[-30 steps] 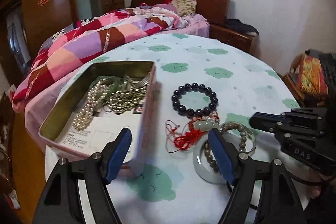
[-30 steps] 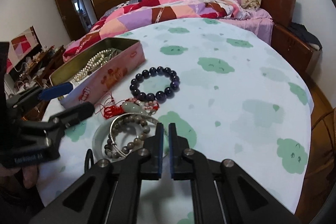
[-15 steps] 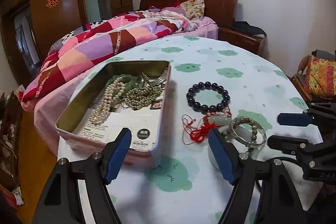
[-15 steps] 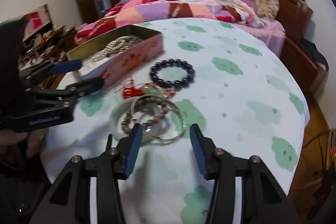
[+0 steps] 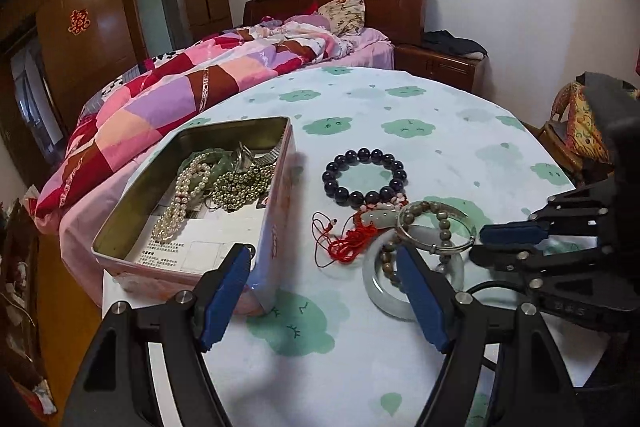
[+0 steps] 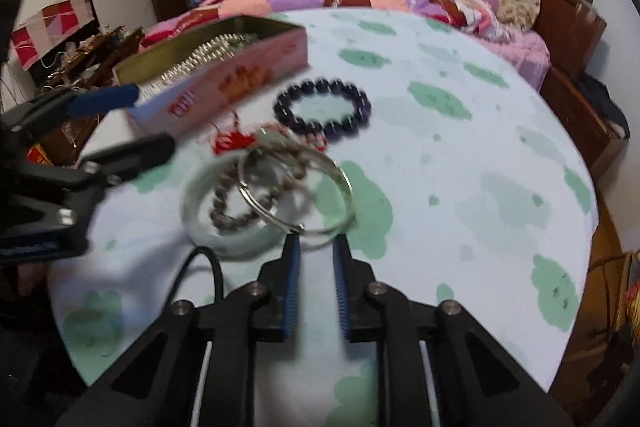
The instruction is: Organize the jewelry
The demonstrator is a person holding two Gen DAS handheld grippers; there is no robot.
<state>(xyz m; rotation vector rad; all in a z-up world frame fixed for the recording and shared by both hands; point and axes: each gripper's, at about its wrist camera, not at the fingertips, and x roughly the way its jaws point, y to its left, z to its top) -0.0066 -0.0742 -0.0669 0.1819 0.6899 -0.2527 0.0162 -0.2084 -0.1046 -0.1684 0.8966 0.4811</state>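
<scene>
The right gripper [image 6: 316,247] tilts steeply down at the table, its blue-padded jaws a narrow gap apart and closing, with nothing between the pads; their tips sit just short of the near rim of a thin silver metal bangle [image 6: 320,187]. That bangle lies across a pale green jade-like bangle [image 6: 196,215] and a bracelet of grey-brown stone beads [image 6: 232,203], the three overlapping in one heap. Just beyond them lie a red knotted cord with a pale green pendant [image 6: 236,139] and a bracelet of dark round beads [image 6: 322,107], all on the round table's white cloth printed with green clouds [image 6: 460,167].

The left gripper [image 5: 324,291] also points down at the table, less steeply, its jaws spread wide and empty, one blue pad in front of the near corner of an open rectangular pink tin [image 5: 276,227], the other over the jade-like bangle's edge.

Only the left wrist view looks into the tin: a string of pearl-white beads [image 5: 180,203], a heap of pale gold beads [image 5: 240,187], green beads and a metal watch band lie on printed paper. The right wrist view is motion-blurred, showing mostly the tin's pink outer wall, but it alone shows how close the jaw tips are to the silver bangle. Behind the table stands a bed with a patchwork quilt [image 5: 180,95]
</scene>
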